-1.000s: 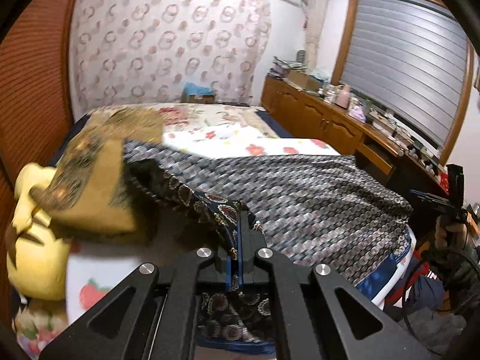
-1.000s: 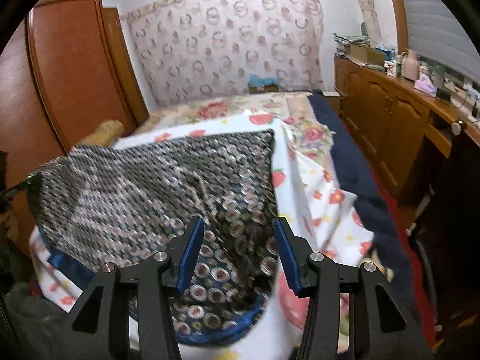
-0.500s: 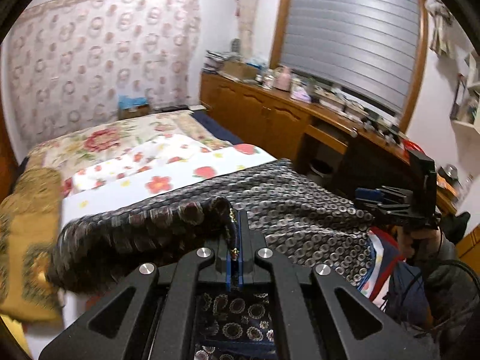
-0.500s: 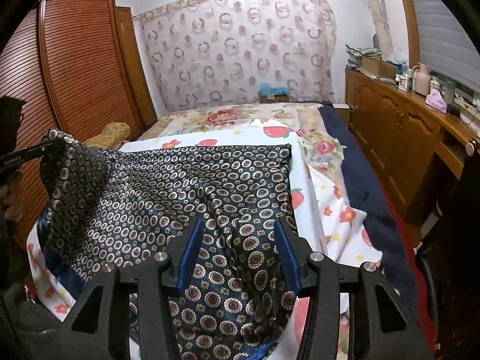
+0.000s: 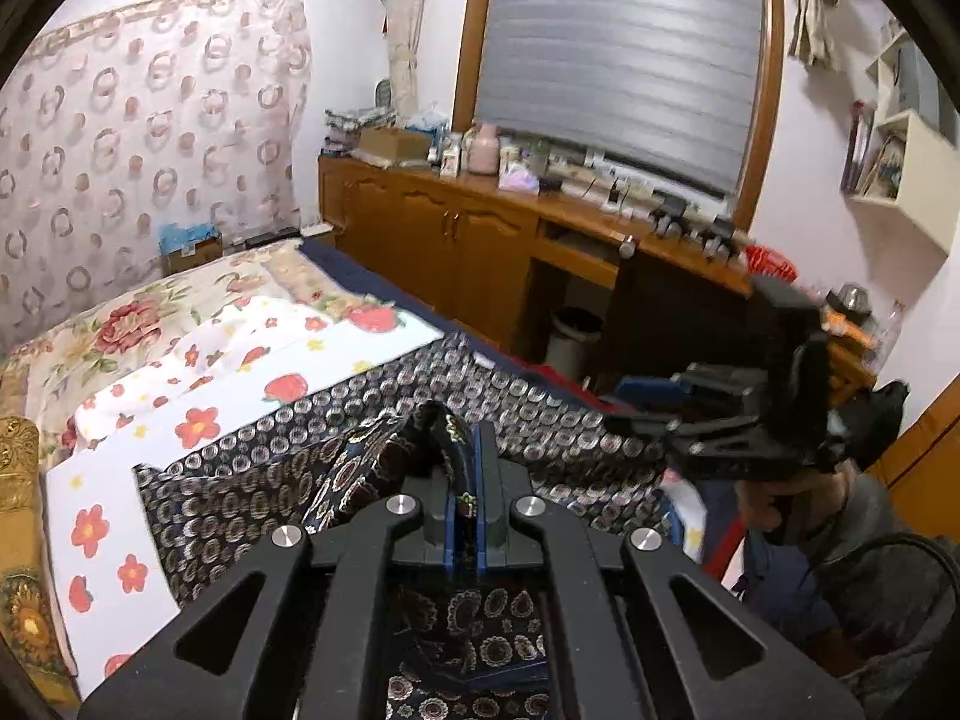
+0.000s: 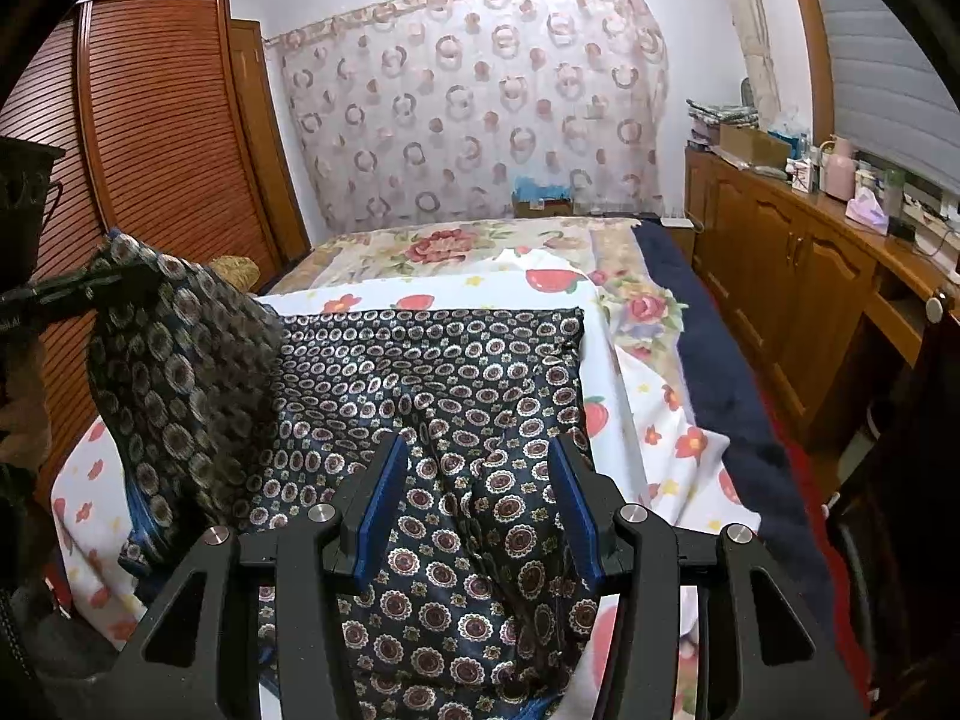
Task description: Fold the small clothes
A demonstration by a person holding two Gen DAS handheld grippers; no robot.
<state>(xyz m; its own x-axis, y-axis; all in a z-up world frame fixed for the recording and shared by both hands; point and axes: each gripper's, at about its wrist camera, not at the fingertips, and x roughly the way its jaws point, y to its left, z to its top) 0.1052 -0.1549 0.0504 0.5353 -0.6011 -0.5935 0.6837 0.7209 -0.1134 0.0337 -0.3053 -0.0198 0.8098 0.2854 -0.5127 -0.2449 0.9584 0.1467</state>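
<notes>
Patterned garment (image 6: 432,372): dark navy, silky-looking fabric with a repeating round medallion print and a blue border at the hem. It lies on the bed (image 6: 660,480), mostly flat, with one loose ridge running up the middle towards the right gripper.

Left gripper (image 5: 463,480) has one edge of the garment pinched; a fold of cloth stands up between the blue pads. Its jaws are just starting to part, but cloth is visibly still between them and more hangs under the gripper body. In the right wrist view that lifted edge (image 6: 174,360) is raised off the bed at the left and drapes down in a slack sheet.

Right gripper (image 6: 480,498) sits about half open over the near part of the garment. Nothing is clamped; the pads straddle the central ridge with clear gaps on both sides.

Step, as I read it: mid-fold, left side being carried across over the flat half. Not laid down yet.

Next move needs:
- lifted edge brought down in line with the far right edge of the garment, then let go
- ridge under the right gripper smoothed or pinned first, else it gets folded in
- fabric looks slippery, so expect it to slide on release

Surroundings: bed sheet is white with red flower and strawberry print, a floral quilt (image 6: 444,249) beyond it. Wooden cabinets (image 6: 792,288) run along the right wall, a slatted wooden wardrobe (image 6: 150,138) stands at left, and a circle-print curtain (image 6: 474,102) hangs behind.
</notes>
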